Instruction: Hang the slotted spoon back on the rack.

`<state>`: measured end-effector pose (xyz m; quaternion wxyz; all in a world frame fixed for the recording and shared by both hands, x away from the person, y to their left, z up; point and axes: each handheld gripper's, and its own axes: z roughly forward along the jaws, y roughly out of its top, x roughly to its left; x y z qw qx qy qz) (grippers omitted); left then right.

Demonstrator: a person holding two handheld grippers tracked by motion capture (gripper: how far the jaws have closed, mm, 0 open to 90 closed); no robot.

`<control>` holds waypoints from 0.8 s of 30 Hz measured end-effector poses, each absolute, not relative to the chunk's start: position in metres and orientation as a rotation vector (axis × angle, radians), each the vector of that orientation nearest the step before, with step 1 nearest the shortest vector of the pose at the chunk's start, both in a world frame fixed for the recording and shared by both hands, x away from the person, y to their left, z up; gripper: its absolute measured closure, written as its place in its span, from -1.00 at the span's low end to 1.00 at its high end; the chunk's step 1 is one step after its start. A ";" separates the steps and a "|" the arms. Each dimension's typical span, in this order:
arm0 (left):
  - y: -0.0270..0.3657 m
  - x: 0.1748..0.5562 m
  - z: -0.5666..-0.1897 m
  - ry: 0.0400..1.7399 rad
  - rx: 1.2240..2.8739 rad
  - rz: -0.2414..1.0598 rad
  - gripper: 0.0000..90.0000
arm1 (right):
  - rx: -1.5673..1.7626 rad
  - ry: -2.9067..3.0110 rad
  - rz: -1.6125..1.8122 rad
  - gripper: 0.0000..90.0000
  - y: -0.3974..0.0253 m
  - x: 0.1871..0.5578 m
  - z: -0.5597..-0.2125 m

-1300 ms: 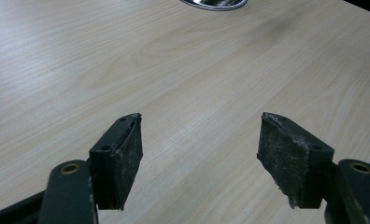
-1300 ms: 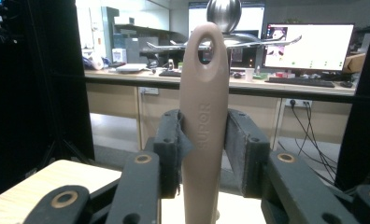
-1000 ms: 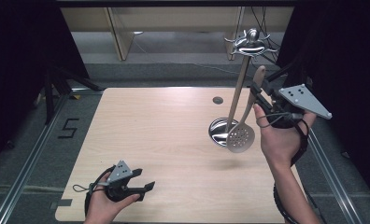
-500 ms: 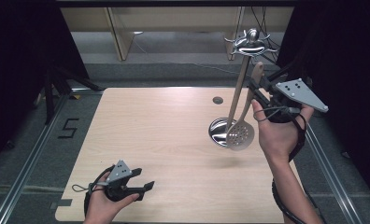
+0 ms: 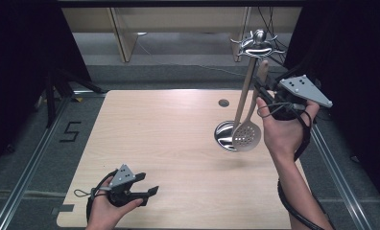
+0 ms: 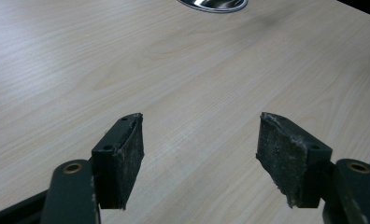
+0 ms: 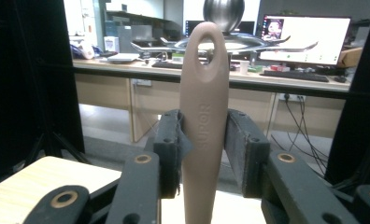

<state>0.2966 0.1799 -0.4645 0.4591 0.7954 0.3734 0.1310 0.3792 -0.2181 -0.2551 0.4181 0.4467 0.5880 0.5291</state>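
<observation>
Right gripper (image 5: 266, 98) clamps the slotted spoon (image 5: 247, 136) by its handle, hole end just below the rack's hooks (image 5: 257, 44); hanging seems under way; next, lift and thread a hook; left gripper (image 5: 147, 187) rests open on the table (image 5: 154, 129).

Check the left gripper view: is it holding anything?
No, the left gripper has its jaws spread wide with just bare table between them.

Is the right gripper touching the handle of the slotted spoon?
Touching. In the right gripper view, the right gripper has both black pads pressed against the sides of the slotted spoon handle, with no gap.
</observation>
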 end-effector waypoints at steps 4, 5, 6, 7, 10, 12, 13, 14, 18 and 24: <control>0.180 0.297 -0.465 0.915 1.967 0.323 -0.31 | 1.130 1.459 1.315 0.50 -0.219 0.382 -0.256; 0.181 0.297 -0.464 0.909 1.978 0.311 -0.31 | 1.148 1.461 1.319 0.50 -0.218 0.382 -0.256; 0.180 0.297 -0.464 0.908 1.977 0.312 -0.31 | 1.135 1.464 1.314 0.50 -0.218 0.383 -0.256; 0.180 0.297 -0.464 0.908 1.977 0.314 -0.31 | 1.135 1.465 1.314 0.50 -0.218 0.383 -0.255; 0.180 0.296 -0.464 0.914 1.982 0.321 -0.31 | 1.128 1.466 1.304 0.50 -0.218 0.385 -0.254; 0.180 0.297 -0.464 0.911 1.978 0.317 -0.31 | 1.148 1.462 1.306 0.50 -0.217 0.386 -0.253; 0.180 0.297 -0.465 0.905 1.973 0.313 -0.31 | 1.146 1.474 1.300 0.50 -0.217 0.388 -0.253; 0.180 0.297 -0.465 0.903 1.978 0.319 -0.31 | 1.151 1.472 1.292 0.50 -0.217 0.389 -0.253; 0.181 0.297 -0.464 0.900 1.979 0.308 -0.30 | 1.161 1.477 1.288 0.50 -0.216 0.392 -0.254; 0.180 0.297 -0.464 0.902 1.973 0.316 -0.30 | 1.178 1.480 1.284 0.50 -0.214 0.396 -0.254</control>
